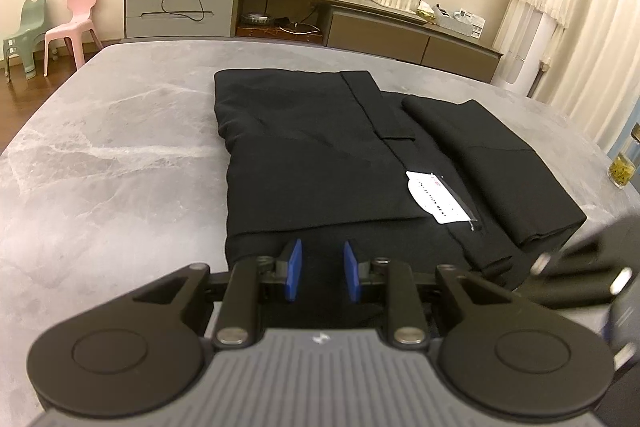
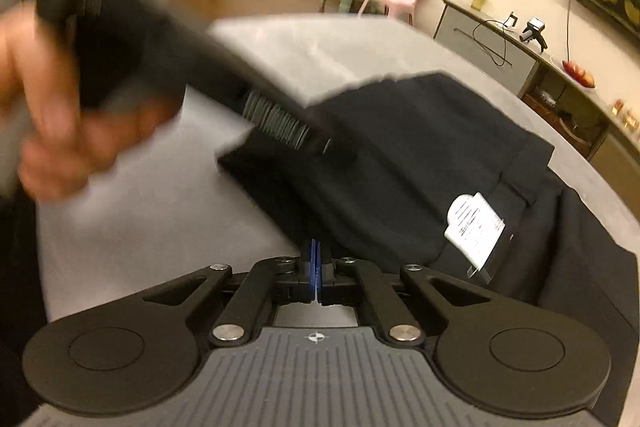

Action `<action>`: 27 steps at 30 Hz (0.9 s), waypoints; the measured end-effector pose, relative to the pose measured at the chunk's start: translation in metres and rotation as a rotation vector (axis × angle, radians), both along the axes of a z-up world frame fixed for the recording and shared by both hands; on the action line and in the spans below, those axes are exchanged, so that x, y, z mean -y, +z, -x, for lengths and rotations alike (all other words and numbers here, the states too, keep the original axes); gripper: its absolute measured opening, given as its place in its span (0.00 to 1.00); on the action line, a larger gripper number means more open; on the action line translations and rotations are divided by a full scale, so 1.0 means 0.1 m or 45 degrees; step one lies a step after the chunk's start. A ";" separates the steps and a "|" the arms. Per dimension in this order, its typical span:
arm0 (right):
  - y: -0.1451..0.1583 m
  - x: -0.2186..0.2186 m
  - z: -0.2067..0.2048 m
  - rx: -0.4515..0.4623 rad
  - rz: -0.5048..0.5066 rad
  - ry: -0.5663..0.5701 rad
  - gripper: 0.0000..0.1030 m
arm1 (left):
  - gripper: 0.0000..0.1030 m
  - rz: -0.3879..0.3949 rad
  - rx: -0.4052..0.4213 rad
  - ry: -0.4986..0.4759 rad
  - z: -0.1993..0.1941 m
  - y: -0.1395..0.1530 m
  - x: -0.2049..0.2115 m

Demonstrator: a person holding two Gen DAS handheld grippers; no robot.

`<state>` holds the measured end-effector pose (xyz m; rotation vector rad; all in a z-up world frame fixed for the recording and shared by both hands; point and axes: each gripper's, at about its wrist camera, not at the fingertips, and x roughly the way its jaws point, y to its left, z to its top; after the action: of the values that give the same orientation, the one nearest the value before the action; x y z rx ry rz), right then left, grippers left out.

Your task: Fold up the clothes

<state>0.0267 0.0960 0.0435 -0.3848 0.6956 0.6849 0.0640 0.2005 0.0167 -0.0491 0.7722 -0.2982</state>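
Blue pads of the left gripper [image 1: 323,269] sit closest in the left wrist view, a small gap between them and nothing pinched. They hang over the near edge of the black trousers [image 1: 312,155], which lie on a grey marble table [image 1: 100,155]. The trousers look folded over already, with a white tag [image 1: 440,197] showing and one more strip of cloth lying to the right. I think most of the folding is done and maybe one more fold is left. Behind the table stand a long low cabinet [image 1: 280,15], a pink chair [image 1: 76,23] and a green chair [image 1: 24,39].

Next, the right wrist view. Closest is the right gripper [image 2: 316,265], pads pressed together and holding nothing, just at the trousers' near edge. A blurry hand [image 2: 60,131] holds the other gripper over the cloth. Wood floor and cream walls are behind.
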 end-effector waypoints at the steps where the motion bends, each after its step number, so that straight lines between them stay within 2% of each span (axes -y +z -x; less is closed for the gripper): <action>1: 0.11 0.05 -0.04 -0.003 -0.058 -0.013 0.00 | 0.23 -0.001 0.000 0.000 0.00 0.00 0.00; 3: 0.28 0.16 -0.14 0.003 -0.135 -0.054 0.00 | 0.23 -0.005 -0.003 0.004 -0.02 -0.01 0.01; 5: 0.31 0.24 -0.27 0.012 -0.145 -0.123 0.00 | 0.23 -0.016 -0.005 0.005 -0.03 -0.02 0.03; 8: -0.02 0.35 -0.48 -0.061 -0.057 -0.262 0.01 | 0.23 -0.023 -0.013 0.004 -0.03 -0.04 0.05; 9: -0.13 0.38 -0.45 -0.076 -0.041 -0.275 0.01 | 0.23 -0.022 -0.016 0.005 -0.02 -0.05 0.04; 11: -0.17 0.37 -0.30 -0.035 -0.050 -0.260 0.01 | 0.22 -0.009 -0.024 -0.004 -0.02 -0.06 0.03; 13: -0.18 0.31 -0.21 -0.059 -0.022 -0.239 0.00 | 0.22 -0.017 -0.022 -0.003 -0.02 -0.06 0.04; 15: -0.14 0.30 -0.24 -0.092 -0.012 -0.229 0.00 | 0.22 -0.027 -0.019 -0.002 -0.02 -0.05 0.06; 17: 0.01 0.35 -0.33 -0.149 -0.081 -0.235 0.01 | 0.23 -0.034 -0.015 -0.002 -0.01 -0.05 0.06; 20: 0.29 0.37 -0.47 -0.075 -0.140 -0.258 0.03 | 0.22 -0.033 -0.019 -0.002 -0.02 -0.05 0.05; 21: 0.36 0.35 -0.57 -0.035 -0.137 -0.277 0.06 | 0.23 -0.038 -0.019 -0.002 -0.02 -0.05 0.06; 23: 0.41 0.33 -0.80 0.013 -0.130 -0.334 0.32 | 0.23 -0.054 -0.016 -0.006 -0.02 -0.05 0.07; 25: 0.35 0.34 -1.13 0.013 -0.127 -0.411 0.36 | 0.23 -0.073 -0.013 -0.013 -0.01 -0.05 0.08; 27: 0.17 0.41 -1.44 -0.051 -0.103 -0.493 0.36 | 0.23 -0.098 -0.011 -0.018 0.00 -0.06 0.09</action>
<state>0.1703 0.0546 0.0610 -0.1543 0.7519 0.3525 0.0644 0.1919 0.0106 0.0278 0.7925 -0.2814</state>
